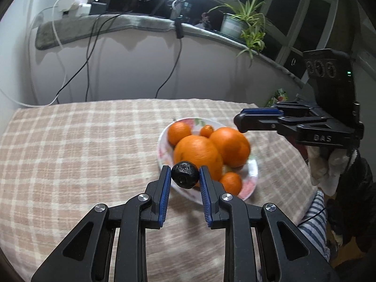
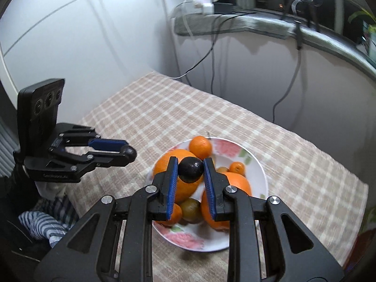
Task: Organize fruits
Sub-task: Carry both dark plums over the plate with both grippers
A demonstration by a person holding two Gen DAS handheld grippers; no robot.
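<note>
Left gripper [image 1: 185, 168] pinches a dark fruit [image 1: 185, 175] over the plate's [image 1: 249, 188] near rim. Right gripper [image 2: 190, 159], gripping a second dark fruit [image 2: 190, 169], hangs above the oranges [image 2: 162, 164] at mid-plate.

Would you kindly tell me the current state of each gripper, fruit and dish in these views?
left gripper: jaws shut on the left dark fruit
right gripper: jaws shut on the right dark fruit
left dark fruit: gripped, off the table
right dark fruit: gripped, above the plate
plate: upright on the tablecloth, loaded
oranges: piled in the plate, touching
</note>
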